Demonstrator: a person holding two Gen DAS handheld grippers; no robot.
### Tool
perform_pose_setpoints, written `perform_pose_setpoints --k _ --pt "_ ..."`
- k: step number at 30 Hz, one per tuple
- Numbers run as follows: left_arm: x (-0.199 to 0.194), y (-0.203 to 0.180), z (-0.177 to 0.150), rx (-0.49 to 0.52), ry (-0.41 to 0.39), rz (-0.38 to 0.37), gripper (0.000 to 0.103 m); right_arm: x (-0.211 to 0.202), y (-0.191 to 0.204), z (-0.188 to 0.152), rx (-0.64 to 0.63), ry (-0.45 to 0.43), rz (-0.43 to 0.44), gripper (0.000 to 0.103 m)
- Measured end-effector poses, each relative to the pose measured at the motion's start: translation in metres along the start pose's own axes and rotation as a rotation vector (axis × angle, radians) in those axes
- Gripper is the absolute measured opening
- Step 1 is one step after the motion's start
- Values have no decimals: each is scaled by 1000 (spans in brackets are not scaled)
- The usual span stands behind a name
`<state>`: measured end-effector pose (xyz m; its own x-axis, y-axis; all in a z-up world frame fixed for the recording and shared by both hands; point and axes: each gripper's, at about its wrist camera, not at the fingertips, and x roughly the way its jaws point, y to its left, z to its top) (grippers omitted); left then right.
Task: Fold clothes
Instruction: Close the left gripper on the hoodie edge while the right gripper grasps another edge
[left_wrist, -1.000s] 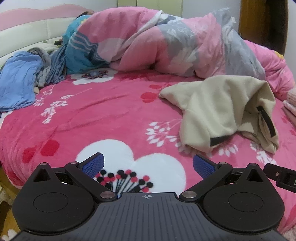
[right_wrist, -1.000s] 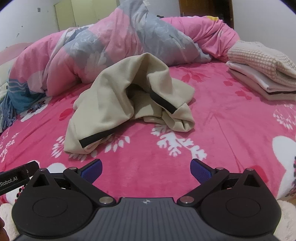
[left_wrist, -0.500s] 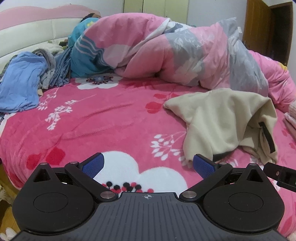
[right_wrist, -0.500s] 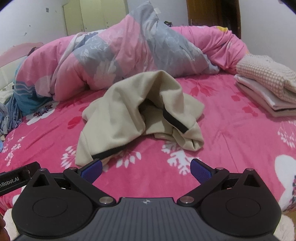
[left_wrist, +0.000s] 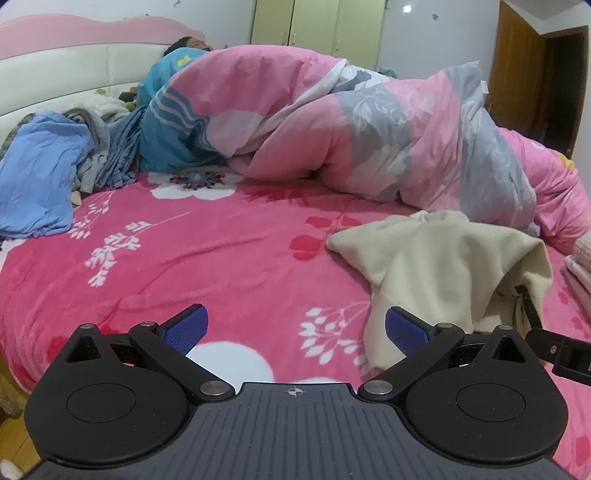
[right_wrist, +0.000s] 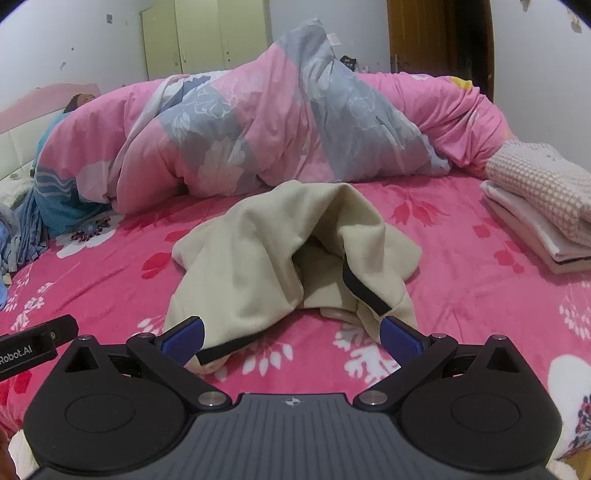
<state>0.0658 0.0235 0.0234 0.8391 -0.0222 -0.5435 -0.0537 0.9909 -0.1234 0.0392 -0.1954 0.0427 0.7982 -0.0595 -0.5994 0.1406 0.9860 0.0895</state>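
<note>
Both of my wrist views are evenly lit by soft indoor light from overhead, moderately bright, with no hard shadows. A small bright ceiling lamp (left_wrist: 406, 8) glows near the top of my left view. Colours look saturated, especially the pink bedspread (left_wrist: 221, 251). The inside of the cream garment (right_wrist: 321, 254) falls into deep shadow. Fisheye distortion bends the bed outward and darkens the frame corners to black. Distant walls look slightly soft and grainy. My left gripper (left_wrist: 294, 330) and right gripper (right_wrist: 291, 338) sit sharp, dull black, with faint sheen on their metal pins.
</note>
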Motion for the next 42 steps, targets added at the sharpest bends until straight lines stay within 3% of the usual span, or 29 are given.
perform_pose_setpoints --k 6,13,24,31,34,37,40,42 --pt "11 -2 5 3 4 -19 103 12 -4 7 6 -7 5 103" --pt "28 -11 4 7 11 -105 103 23 -26 6 -8 -72 27 103" --pt "73 -60 -24 212 110 -224 103 43 -77 -15 -72 -176 -11 103" --pt "97 -82 -38 356 140 -249 102 67 -77 -12 -177 -237 -3 103" --pt "106 -88 -40 396 139 -250 98 84 -75 -11 -199 -240 -4 98" --pt "114 -93 -42 418 140 -250 90 102 -77 -9 -198 -214 -6 82" --pt "119 -96 -42 421 145 -249 75 114 -84 -8 -182 -170 6 59" --pt "117 -95 -39 402 141 -260 51 112 -90 -8 -160 -171 -3 21"
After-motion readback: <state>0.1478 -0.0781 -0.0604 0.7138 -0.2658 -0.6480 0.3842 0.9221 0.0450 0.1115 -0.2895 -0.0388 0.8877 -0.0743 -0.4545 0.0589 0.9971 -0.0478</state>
